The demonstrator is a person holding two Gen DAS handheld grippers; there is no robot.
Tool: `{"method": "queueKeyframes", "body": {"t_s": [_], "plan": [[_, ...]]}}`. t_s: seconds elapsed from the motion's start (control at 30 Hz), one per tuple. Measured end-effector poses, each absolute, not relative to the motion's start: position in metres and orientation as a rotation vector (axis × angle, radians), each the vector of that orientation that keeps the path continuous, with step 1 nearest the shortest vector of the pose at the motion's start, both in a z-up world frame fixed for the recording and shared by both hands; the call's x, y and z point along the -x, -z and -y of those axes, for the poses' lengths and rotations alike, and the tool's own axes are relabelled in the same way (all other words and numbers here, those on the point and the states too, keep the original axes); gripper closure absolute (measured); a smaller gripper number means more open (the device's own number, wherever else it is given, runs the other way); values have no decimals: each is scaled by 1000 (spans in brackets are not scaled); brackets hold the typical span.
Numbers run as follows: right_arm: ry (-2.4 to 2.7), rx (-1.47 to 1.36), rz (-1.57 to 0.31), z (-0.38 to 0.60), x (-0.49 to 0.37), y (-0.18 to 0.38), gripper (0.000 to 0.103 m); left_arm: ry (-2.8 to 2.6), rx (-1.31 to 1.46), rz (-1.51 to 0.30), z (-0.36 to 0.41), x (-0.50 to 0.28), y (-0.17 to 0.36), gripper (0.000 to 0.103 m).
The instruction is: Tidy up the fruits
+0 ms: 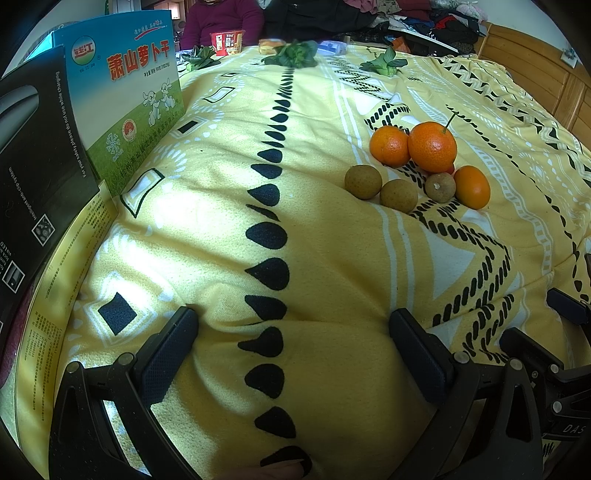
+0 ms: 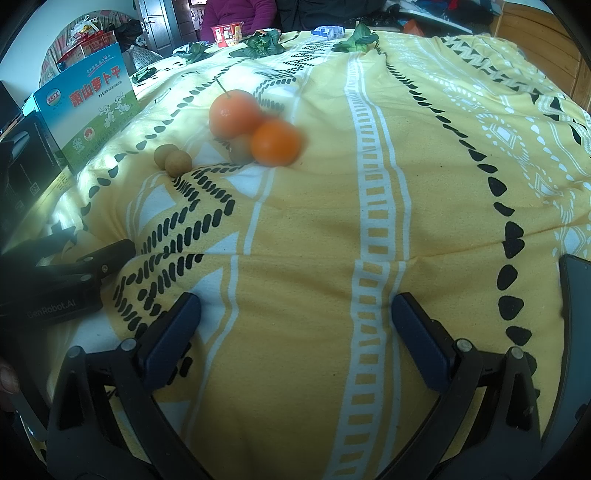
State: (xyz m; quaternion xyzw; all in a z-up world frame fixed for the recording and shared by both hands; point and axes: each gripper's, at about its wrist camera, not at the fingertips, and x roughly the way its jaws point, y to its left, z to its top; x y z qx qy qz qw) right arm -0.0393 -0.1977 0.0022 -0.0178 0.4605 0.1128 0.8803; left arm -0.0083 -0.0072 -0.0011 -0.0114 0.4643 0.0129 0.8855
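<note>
Orange mandarins [image 1: 432, 147] and brown longans [image 1: 363, 181] cluster on a yellow blanket [image 1: 332, 258]. Both grippers, left [image 1: 293, 345] and right [image 2: 295, 332], hover with jaws apart and empty. Best to take an outer fruit first, closing gently so its neighbours do not roll.

Bedspread: you have a yellow blanket [image 1: 325, 258] with black drop shapes and white bands under everything.
Box: at your left stands a blue and green carton [image 1: 125, 92] printed with red Chinese characters and cartoon rabbits.
Black box: a dark package [image 1: 37, 177] leans just beside that carton.
Far edge: you see leafy greens [image 1: 295, 55], a red instant-noodle cup [image 1: 227, 41], and a small blue packet [image 2: 327, 32].
Background: a person in a purple sweater [image 1: 221, 18] sits beyond; a clothes pile [image 1: 424, 18] lies to the right.
</note>
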Motion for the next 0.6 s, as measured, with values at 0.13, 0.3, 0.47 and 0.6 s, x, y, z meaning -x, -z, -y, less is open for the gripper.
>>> {"method": "queueKeyframes", "body": {"t_s": [0.13,0.3,0.47,0.6], "plan": [[-236,36,-960,197,39,-3,0,-27,24,-966,7,8,1,0],[-236,36,-959,197,39,-3,0,-27,24,-966,7,8,1,0],[-236,36,-959,197,39,-2,0,-27,24,-966,7,8,1,0],[-236,35,-958,197,39,-2,0,-27,25,-965,7,8,1,0]]}}
